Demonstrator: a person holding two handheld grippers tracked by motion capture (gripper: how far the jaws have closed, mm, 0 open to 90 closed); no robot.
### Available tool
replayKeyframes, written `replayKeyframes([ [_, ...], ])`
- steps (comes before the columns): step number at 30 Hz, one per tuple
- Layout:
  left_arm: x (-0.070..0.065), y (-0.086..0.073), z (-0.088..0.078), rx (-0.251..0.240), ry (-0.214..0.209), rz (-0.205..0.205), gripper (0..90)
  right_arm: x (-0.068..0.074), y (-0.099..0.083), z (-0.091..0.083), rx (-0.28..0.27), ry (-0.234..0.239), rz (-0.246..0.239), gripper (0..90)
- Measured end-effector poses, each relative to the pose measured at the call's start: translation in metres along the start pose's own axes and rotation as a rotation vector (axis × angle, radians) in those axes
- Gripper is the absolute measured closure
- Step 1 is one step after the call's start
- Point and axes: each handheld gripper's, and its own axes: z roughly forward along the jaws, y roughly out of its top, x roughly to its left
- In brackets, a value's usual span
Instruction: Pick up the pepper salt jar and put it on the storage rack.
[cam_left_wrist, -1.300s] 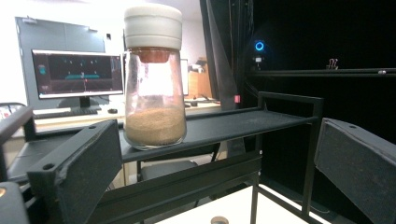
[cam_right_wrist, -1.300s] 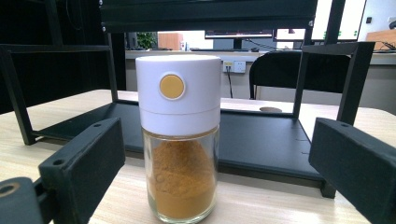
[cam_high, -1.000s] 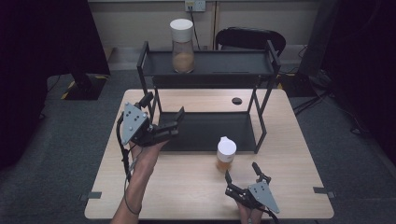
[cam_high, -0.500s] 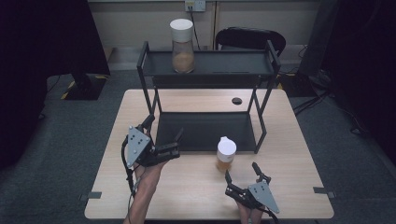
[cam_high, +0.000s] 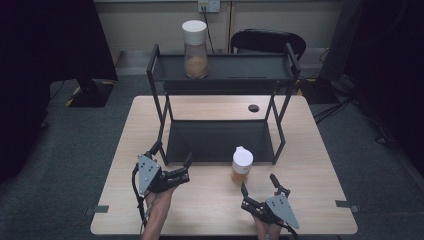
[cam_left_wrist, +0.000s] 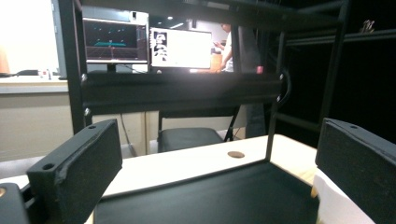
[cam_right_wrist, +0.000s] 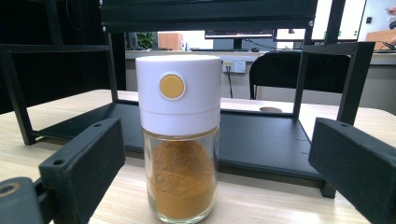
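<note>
orange powder fills the jar (cam_high: 242, 166) standing on the table (cam_high: 210, 210) before the rack (cam_high: 220, 75); left gripper (cam_high: 173, 161) and right gripper (cam_high: 259, 185) both gape, holding nothing.

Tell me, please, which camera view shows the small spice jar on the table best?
The right gripper view: the small spice jar stands upright between the open jaws, its white lid and orange powder sharp. The high view shows it small and from above; the left gripper view catches a white sliver at lower right.
</note>
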Motion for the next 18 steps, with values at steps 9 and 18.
replayKeyframes([
  [9,0.001,-0.034,-0.004,0.031,0.036,-0.002,0.0,0.0,0.0,0.0,0.0,0.0,0.0,2.3],
  [18,0.001,-0.062,-0.013,0.035,0.073,-0.019,0.1,0.0,0.0,0.0,0.001,0.0,0.0,2.4],
])
